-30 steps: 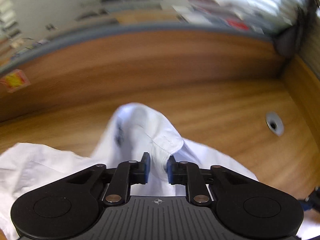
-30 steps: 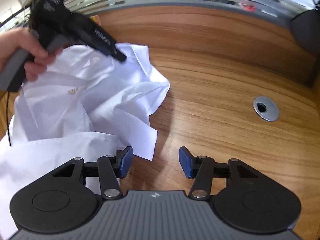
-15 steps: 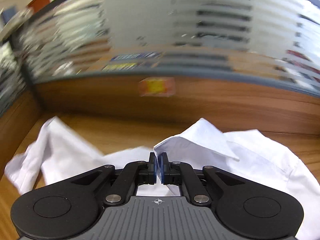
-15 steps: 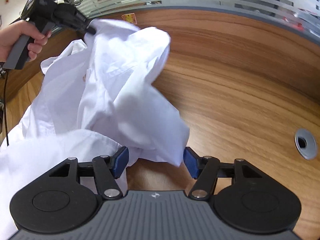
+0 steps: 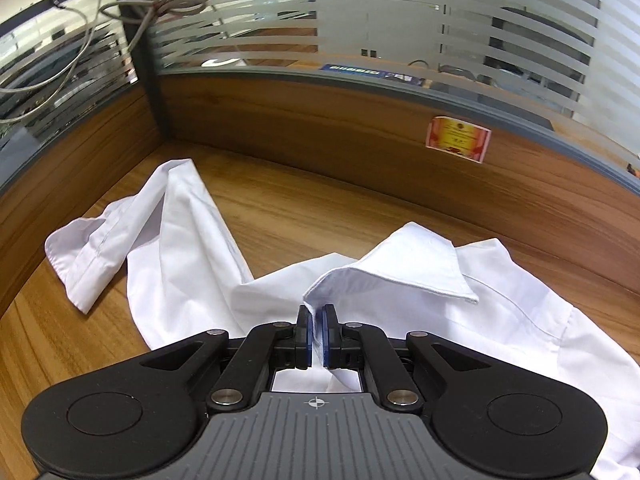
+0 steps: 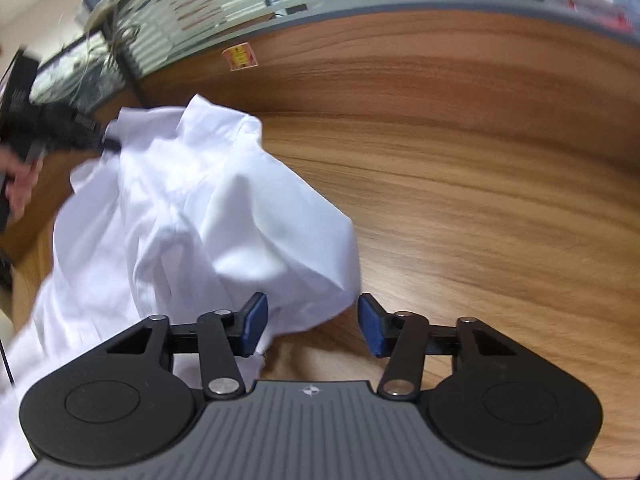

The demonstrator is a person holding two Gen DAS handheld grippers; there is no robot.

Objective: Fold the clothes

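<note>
A white collared shirt (image 5: 400, 280) lies crumpled on the wooden desk (image 5: 300, 208). My left gripper (image 5: 316, 316) is shut on the shirt's fabric just below the collar; a sleeve (image 5: 120, 240) trails to the left. In the right wrist view the shirt (image 6: 192, 208) hangs bunched from the left gripper (image 6: 108, 142) at upper left. My right gripper (image 6: 312, 316) is open, with a lower fold of the shirt lying between and just beyond its blue pads (image 6: 256, 320), not gripped.
A wooden partition (image 5: 360, 132) with frosted striped glass rings the desk's back and left side. A red and yellow sticker (image 5: 458, 140) is on the partition. Loose cables (image 5: 160, 4) hang at upper left. Bare desk (image 6: 480, 220) lies to the right of the shirt.
My left gripper has closed fully on the shirt and carried it up and to the left. The right gripper stayed open while the shirt's fold swung in between its pads.
</note>
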